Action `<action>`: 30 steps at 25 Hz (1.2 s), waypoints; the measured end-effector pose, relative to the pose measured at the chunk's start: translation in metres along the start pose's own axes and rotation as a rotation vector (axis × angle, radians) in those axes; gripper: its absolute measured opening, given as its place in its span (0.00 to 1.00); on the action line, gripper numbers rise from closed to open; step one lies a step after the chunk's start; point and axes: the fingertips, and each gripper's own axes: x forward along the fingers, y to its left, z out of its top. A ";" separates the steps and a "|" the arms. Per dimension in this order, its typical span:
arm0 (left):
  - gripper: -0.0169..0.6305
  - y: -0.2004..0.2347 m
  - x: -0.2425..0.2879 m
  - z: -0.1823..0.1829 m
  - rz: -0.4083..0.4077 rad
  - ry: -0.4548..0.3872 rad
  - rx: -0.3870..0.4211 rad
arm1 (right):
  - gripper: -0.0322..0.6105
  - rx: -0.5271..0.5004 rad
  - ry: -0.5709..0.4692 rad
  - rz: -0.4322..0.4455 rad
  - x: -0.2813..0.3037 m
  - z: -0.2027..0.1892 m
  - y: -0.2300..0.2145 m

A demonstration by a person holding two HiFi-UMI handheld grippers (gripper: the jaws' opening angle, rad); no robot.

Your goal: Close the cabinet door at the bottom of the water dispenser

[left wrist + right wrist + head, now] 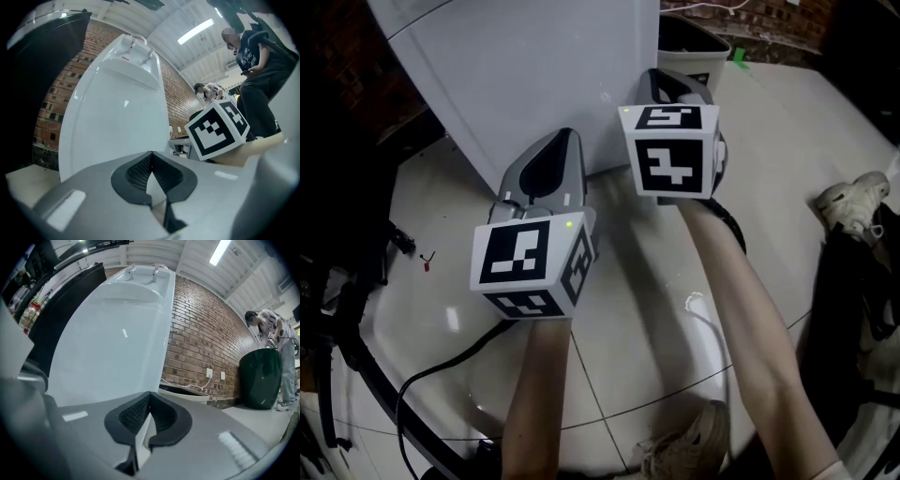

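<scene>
Cabinet door (pixel 534 94): in the head view it is being seen as the lower white front of the water dispenser (pixel 487 37), standing on the tiled floor (pixel 628 309) at the top of the frame. Whether it is fully shut cannot be told. The left gripper (pixel 561 137) is being held level, tip just beside the white front. The right gripper (pixel 658 75) is being held at the front's right edge, next to a white bin (pixel 698 47). Contact cannot be told from here. A black cable (pixel 441 361) is being run across the floor below the left arm.

Left gripper view: the left gripper (pixel 151 153) jaws are being held together, tips meeting, nothing between them. The water dispenser (pixel 117 122) is being faced straight on, close. The right gripper's marker cube (pixel 218 129) is being shown at right, with a person (pixel 255 65) behind it.

Right gripper view: the right gripper (pixel 150 393) jaws are being held fully closed, empty. The water dispenser (pixel 112 348) is being shown ahead, with a brick wall (pixel 206 343) at right. The white bin (pixel 185 392) is being shown at the wall's foot. A dark green bin (pixel 260 378) and a person (pixel 274 329) are being shown further right.
</scene>
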 end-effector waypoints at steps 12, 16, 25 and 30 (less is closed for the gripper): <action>0.04 0.001 -0.034 0.039 0.049 -0.068 -0.046 | 0.06 0.039 0.009 -0.026 -0.060 0.009 -0.002; 0.05 -0.025 -0.083 0.064 0.001 -0.077 -0.050 | 0.06 0.051 -0.051 0.011 -0.142 0.027 0.011; 0.06 -0.086 -0.240 0.117 0.013 -0.138 -0.091 | 0.06 0.084 -0.200 0.154 -0.342 0.075 0.033; 0.06 -0.106 -0.302 0.107 0.075 -0.175 -0.146 | 0.06 0.182 -0.187 0.195 -0.415 0.045 0.059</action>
